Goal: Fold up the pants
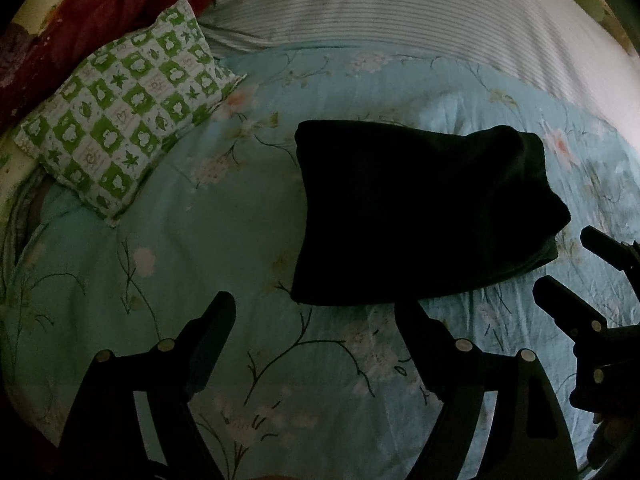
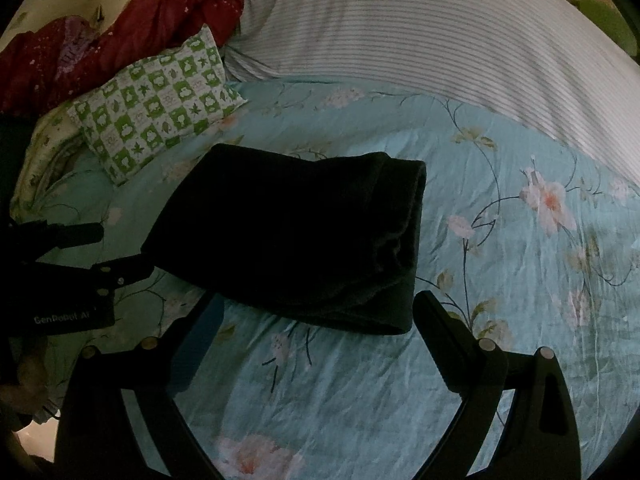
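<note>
The black pants (image 1: 420, 208) lie folded into a compact, thick rectangle on the light blue floral bedsheet (image 1: 200, 240). My left gripper (image 1: 316, 316) stands open and empty just in front of the bundle's near edge, and its right finger reaches that edge. In the right wrist view the pants (image 2: 288, 232) fill the middle, with their stacked layers showing on the right side. My right gripper (image 2: 320, 312) is open there too, its fingers straddling the near edge without holding cloth. Each gripper shows in the other's view: the right gripper (image 1: 576, 264) and the left gripper (image 2: 104, 250), both with jaws apart.
A green and white checked pillow (image 1: 128, 120) lies at the far left of the bed. A dark red blanket (image 2: 140, 24) is bunched behind it. A white striped duvet (image 1: 400, 8) spans the back. The bedsheet (image 2: 500, 240) is bare to the right of the pants.
</note>
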